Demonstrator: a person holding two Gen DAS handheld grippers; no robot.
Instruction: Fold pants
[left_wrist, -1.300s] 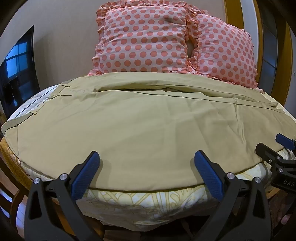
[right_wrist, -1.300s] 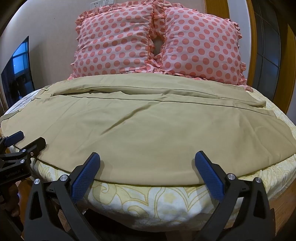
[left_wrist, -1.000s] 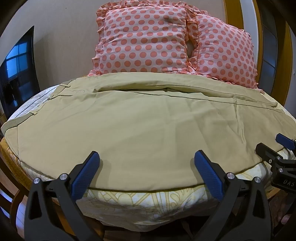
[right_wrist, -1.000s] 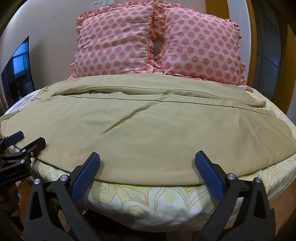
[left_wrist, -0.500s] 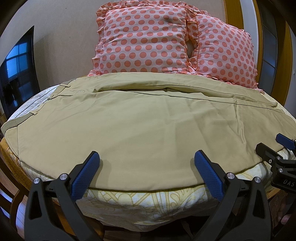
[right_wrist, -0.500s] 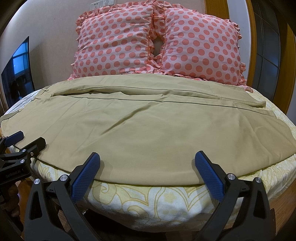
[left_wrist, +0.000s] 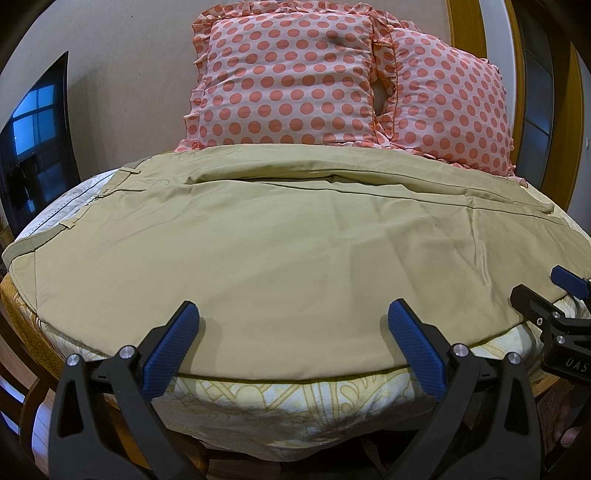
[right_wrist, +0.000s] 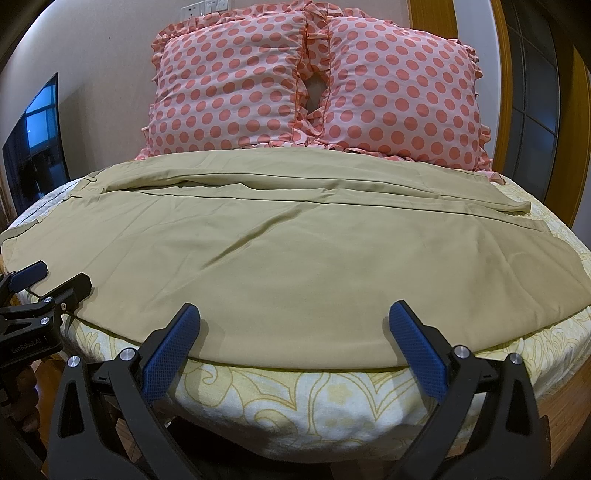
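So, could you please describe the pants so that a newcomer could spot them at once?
Start at the bed with its yellow-patterned sheet and two pink polka-dot pillows. The pants are the plain khaki cloth spread flat across it, in front of the pillows, the only unpatterned fabric there.

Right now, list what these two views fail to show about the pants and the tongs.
- Pants underside: hidden in both views by the top fabric.
- Waistband end: squeezed against the fisheye rim of the left view.
- Right tongs in the left view: cut off by the frame edge.
- Bed below its edge: blocked by the tongs.
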